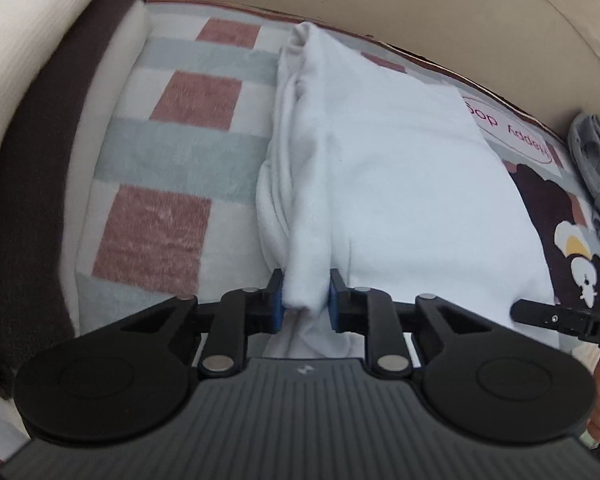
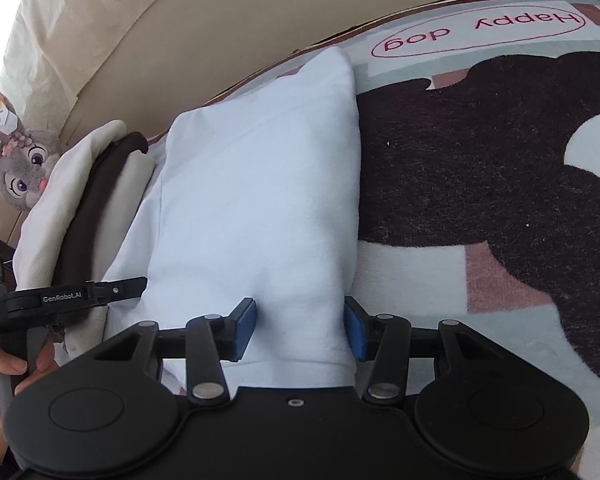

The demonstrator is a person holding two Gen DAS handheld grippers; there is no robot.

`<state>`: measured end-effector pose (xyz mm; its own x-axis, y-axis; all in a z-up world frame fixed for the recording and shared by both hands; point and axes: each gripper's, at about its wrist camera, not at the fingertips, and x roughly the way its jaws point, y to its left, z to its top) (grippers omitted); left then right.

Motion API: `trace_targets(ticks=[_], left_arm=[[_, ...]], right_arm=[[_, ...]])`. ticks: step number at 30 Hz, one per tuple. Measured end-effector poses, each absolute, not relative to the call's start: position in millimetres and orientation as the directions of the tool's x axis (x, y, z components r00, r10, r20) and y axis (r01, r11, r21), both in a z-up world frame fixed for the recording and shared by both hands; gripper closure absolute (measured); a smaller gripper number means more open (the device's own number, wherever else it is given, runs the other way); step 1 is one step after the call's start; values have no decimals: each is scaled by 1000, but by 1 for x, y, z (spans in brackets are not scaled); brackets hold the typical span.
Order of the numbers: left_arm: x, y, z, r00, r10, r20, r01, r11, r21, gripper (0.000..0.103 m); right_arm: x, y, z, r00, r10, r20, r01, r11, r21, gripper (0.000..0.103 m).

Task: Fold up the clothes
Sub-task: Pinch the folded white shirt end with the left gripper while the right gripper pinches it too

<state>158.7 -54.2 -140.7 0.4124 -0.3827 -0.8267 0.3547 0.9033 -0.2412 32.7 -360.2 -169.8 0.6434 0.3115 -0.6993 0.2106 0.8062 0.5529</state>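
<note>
Pinching the near-left edge of the white garment (image 1: 380,168), the left gripper (image 1: 306,300) has it bunched; the right gripper (image 2: 300,328) straddles the near-right edge, jaws spread, garment stretching away across the blanket (image 2: 500,280).

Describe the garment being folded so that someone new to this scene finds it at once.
Start at the checked fleece blanket with the dark cartoon dog. On it, left of the dog, lies the white garment, folded into a long strip. It is plain white, unlike the grey clothes at the blanket's edge, and the left gripper pinches its near end.
</note>
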Motion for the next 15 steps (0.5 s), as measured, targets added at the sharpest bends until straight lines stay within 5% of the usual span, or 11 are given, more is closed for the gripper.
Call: trace_targets(ticks=[10, 15], left_arm=[[166, -51, -125, 374, -544, -751, 392, 827, -404, 83], [172, -46, -136, 372, -506, -778, 344, 854, -391, 80]], right_arm=[[30, -347, -172, 675, 262, -690, 161, 861, 483, 48], [31, -331, -162, 688, 184, -702, 110, 930, 351, 81]])
